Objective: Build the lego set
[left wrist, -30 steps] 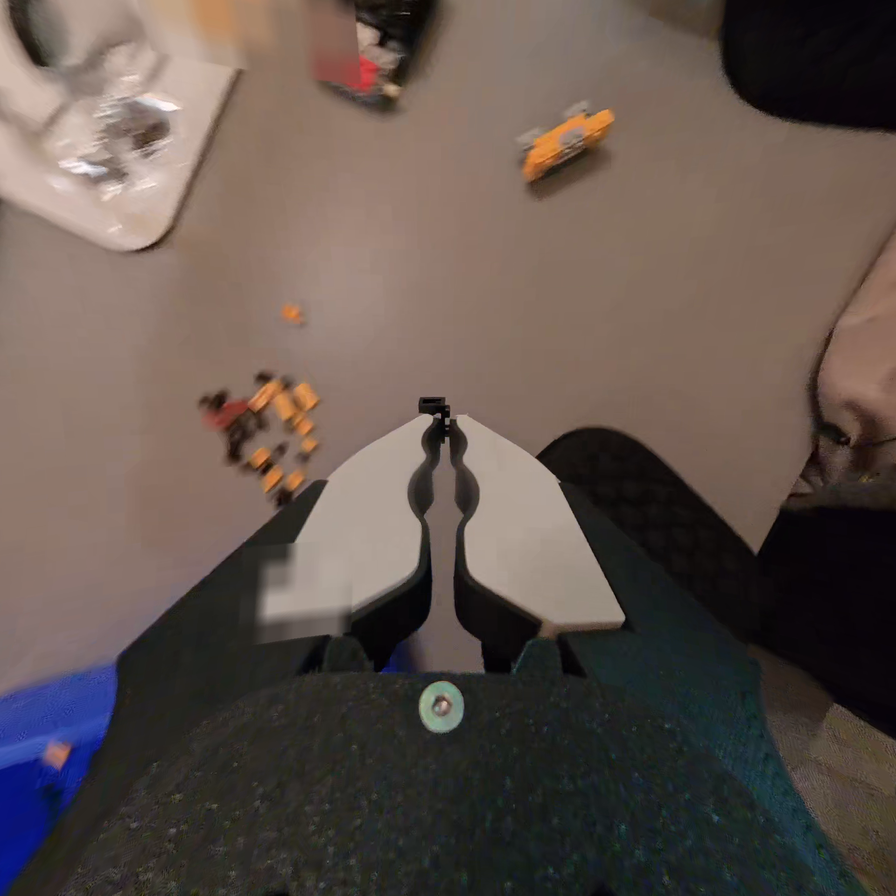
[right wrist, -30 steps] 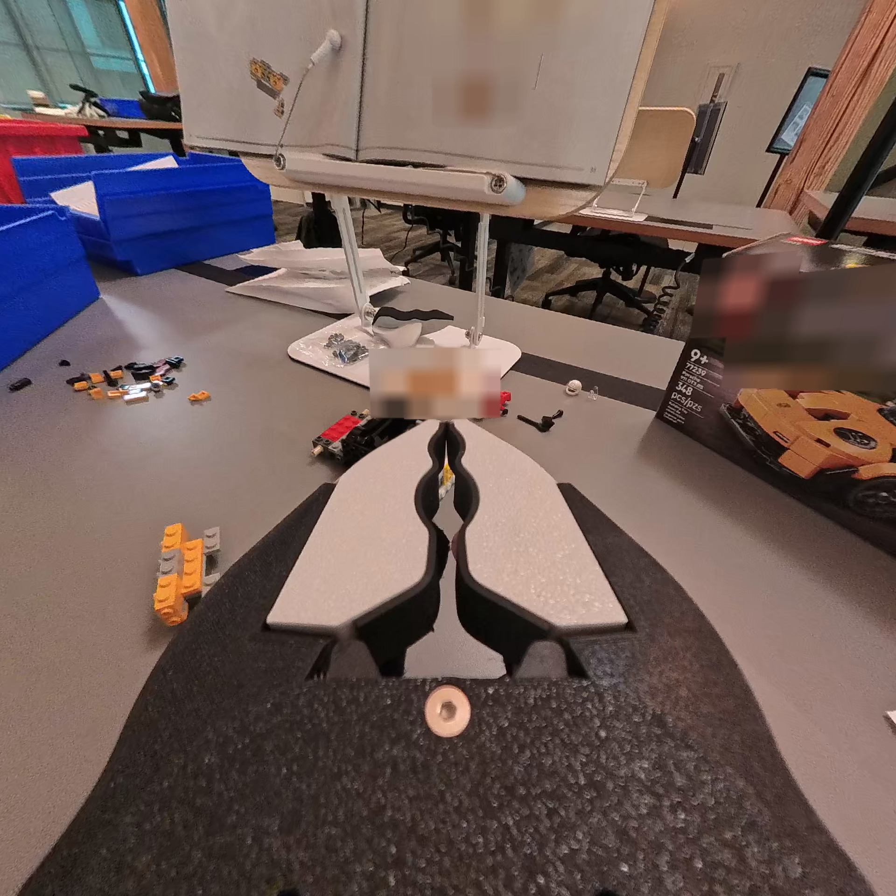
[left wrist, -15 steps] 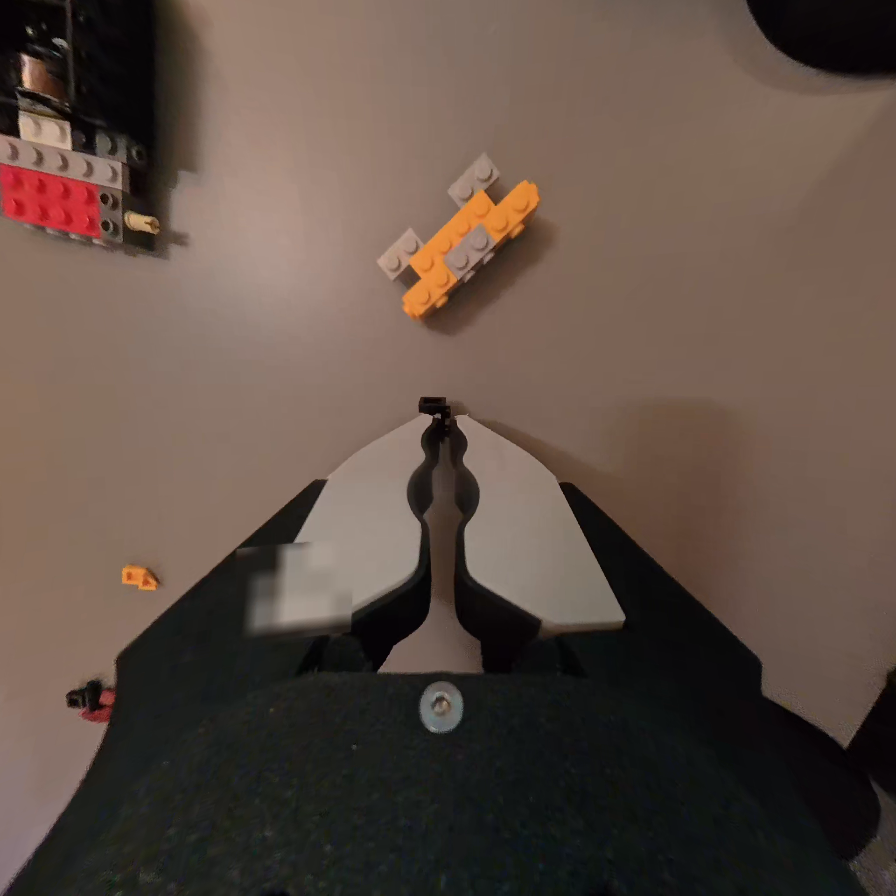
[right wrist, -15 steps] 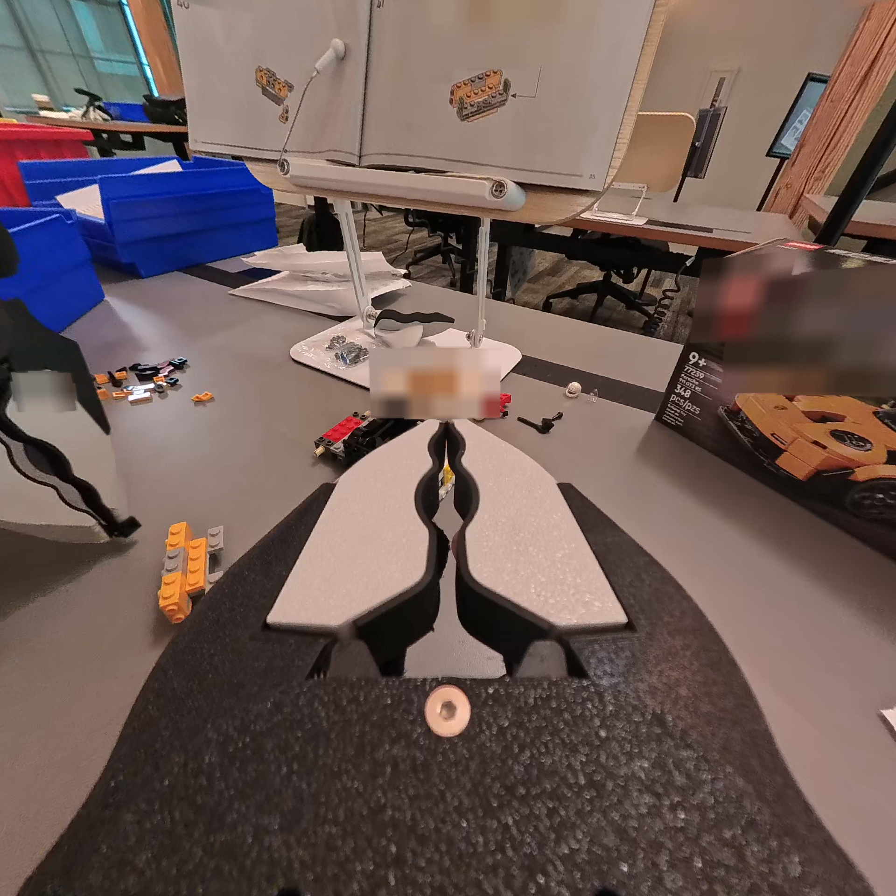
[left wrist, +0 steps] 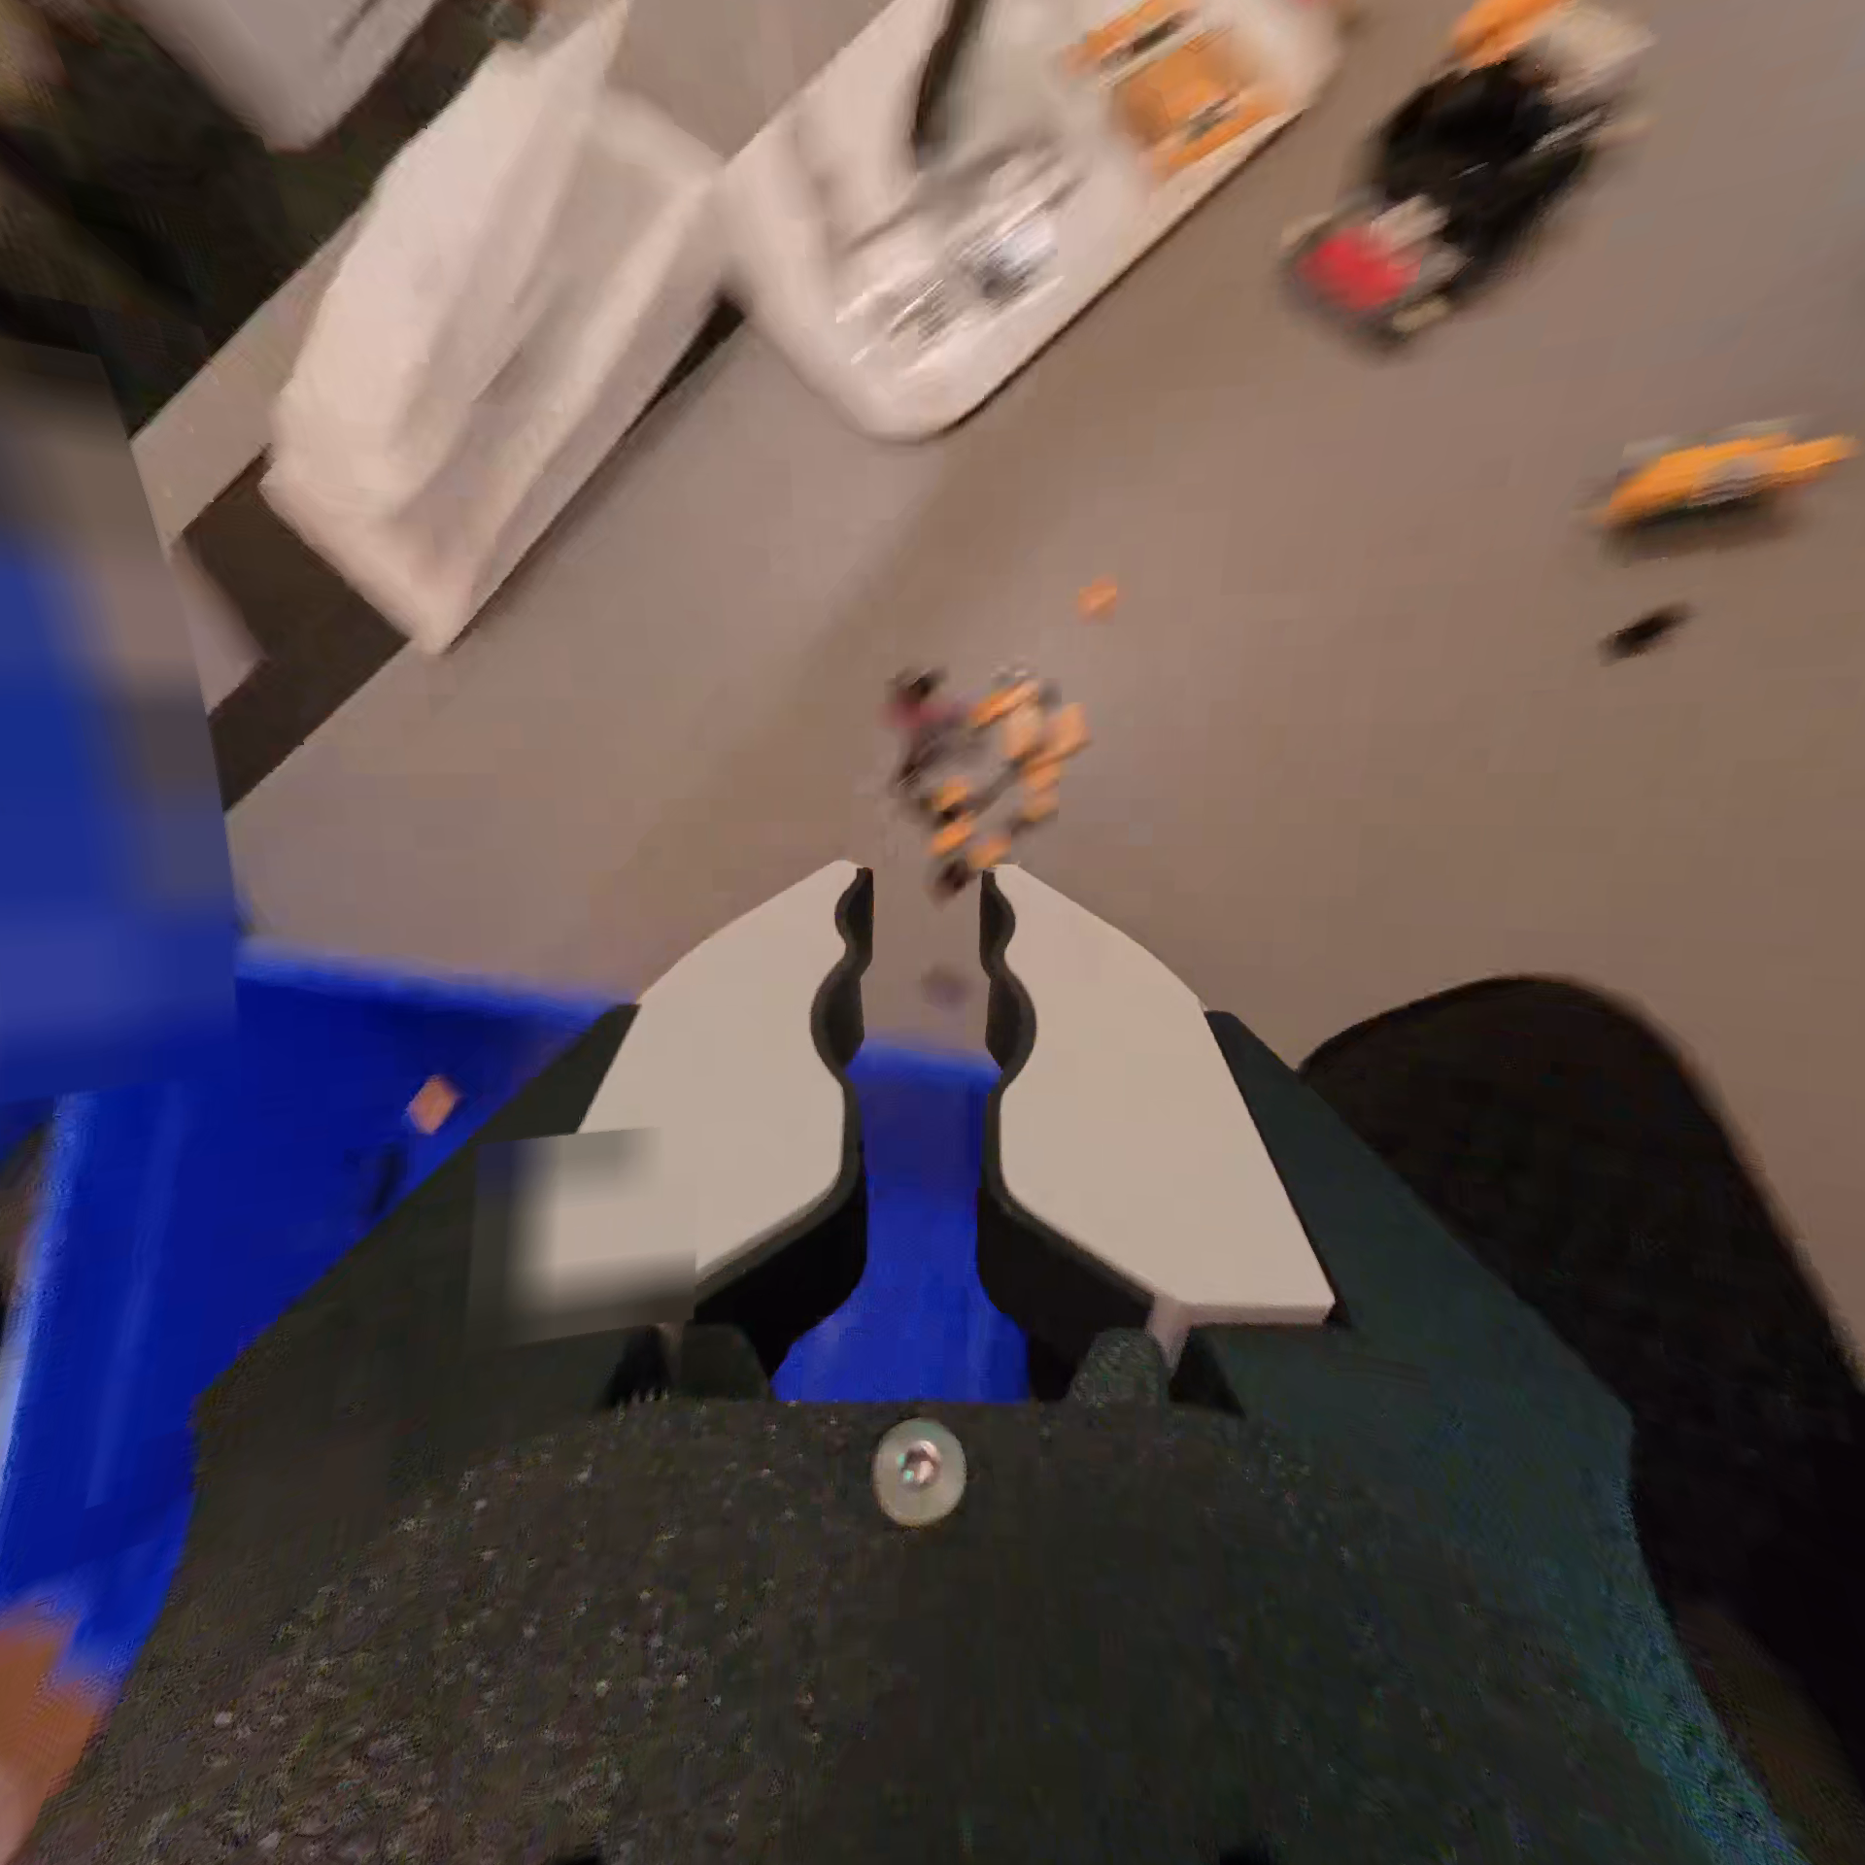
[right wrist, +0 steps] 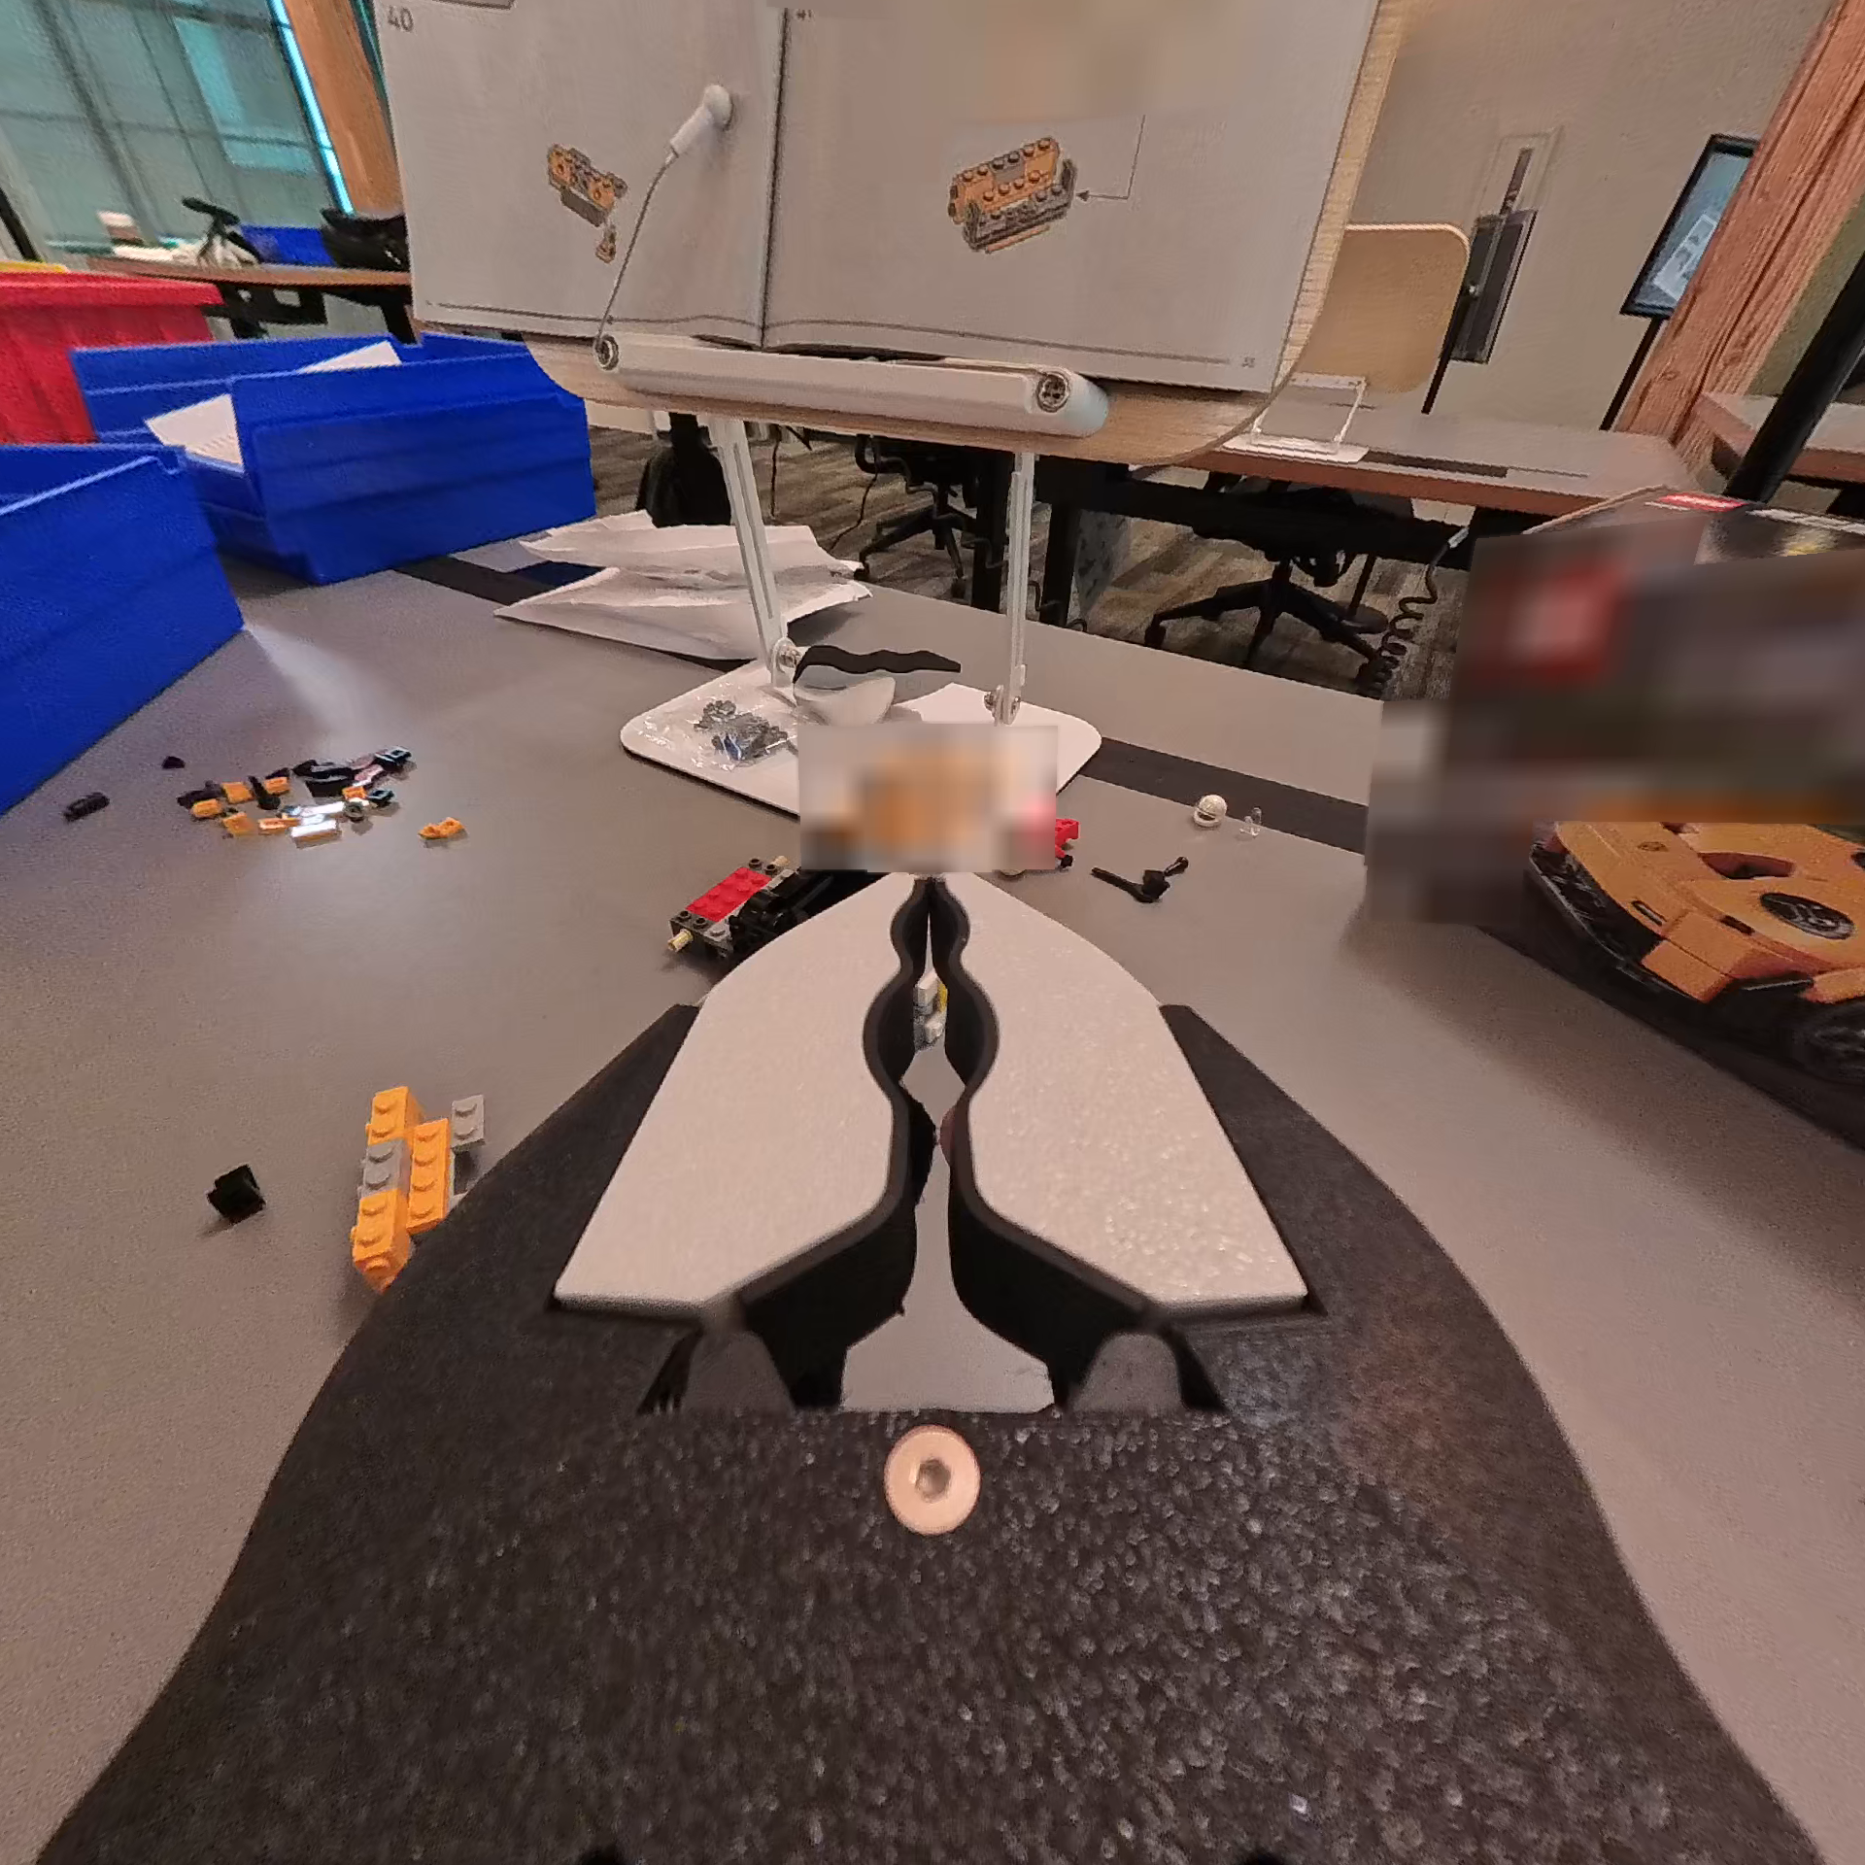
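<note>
My left gripper [left wrist: 918, 878] is open with nothing between its pads; its view is motion-blurred. It hovers over the grey table [left wrist: 1312, 807], just short of a pile of small orange and black pieces [left wrist: 984, 777]. A small black piece [right wrist: 234, 1191] lies on the table beside the orange and grey plate assembly [right wrist: 414, 1181]; both also show in the left wrist view, the piece [left wrist: 1640, 636] and the assembly [left wrist: 1716, 479]. My right gripper [right wrist: 926, 888] is shut, low over the table. A black and red chassis [right wrist: 737, 903] lies just left of its tips.
An instruction booklet on a white stand [right wrist: 868, 737] is at the back, with blue bins [right wrist: 384, 454] to the left and the set's box [right wrist: 1665, 888] to the right. A blue bin [left wrist: 202, 1161] is under my left gripper. A black pin piece [right wrist: 1140, 880] lies right of the chassis. Across from one pair of fingers to the other is roughly 40 cm. The assembly [left wrist: 1716, 479] is about 15 cm from my right fingertips and 30 cm from my left. The right camera catches it too, in the right wrist view [right wrist: 393, 1159].
My left gripper was shut on the small black piece over the orange assembly. Its jaws have since opened; the piece lies by the assembly and the gripper has swung back toward the loose pile. The right gripper has not moved.
</note>
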Demonstrator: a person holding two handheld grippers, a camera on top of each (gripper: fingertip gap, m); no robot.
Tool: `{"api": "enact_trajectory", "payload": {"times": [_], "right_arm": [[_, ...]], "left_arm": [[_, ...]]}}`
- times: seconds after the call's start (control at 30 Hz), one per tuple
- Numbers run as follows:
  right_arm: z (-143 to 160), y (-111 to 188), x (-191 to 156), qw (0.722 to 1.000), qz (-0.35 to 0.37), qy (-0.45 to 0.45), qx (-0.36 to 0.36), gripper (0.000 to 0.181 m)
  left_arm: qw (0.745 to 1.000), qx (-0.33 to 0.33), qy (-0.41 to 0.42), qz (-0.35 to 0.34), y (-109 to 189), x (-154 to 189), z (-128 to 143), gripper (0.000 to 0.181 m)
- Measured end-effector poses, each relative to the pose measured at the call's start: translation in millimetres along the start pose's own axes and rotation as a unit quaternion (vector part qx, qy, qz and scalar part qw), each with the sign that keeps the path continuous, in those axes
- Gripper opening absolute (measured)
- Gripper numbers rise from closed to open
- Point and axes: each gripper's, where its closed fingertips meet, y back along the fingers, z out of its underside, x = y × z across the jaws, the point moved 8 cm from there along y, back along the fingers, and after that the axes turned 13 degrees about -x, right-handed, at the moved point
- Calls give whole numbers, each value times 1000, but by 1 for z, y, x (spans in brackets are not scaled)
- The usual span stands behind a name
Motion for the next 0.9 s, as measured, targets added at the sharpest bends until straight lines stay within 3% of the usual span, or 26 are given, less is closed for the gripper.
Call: {"api": "enact_trajectory", "payload": {"times": [0.07,0.17,0.3,0.43,0.57,0.73,0.9], "right_arm": [[0,0,0,1000,0,1,-1,0],[0,-1,0,1000,1,1,-2,0],[2,-2,1,1000,2,0,-7,0],[4,-4,2,1000,1,-5,-12,0],[5,-5,3,1000,-1,-6,-16,0],[6,-6,3,1000,-3,-8,-17,0],[5,-5,3,1000,-3,-8,-16,0]], "left_arm": [[996,-54,59,-43,10,-51,29,18],[980,-138,130,-52,3,-111,72,16],[955,-243,168,-20,-28,-148,119,16],[930,-342,137,10,-51,-151,148,17],[903,-422,52,61,-58,-130,160,21],[889,-450,16,77,-66,-118,160,20],[852,-515,-33,89,-79,-106,172,21]]}}
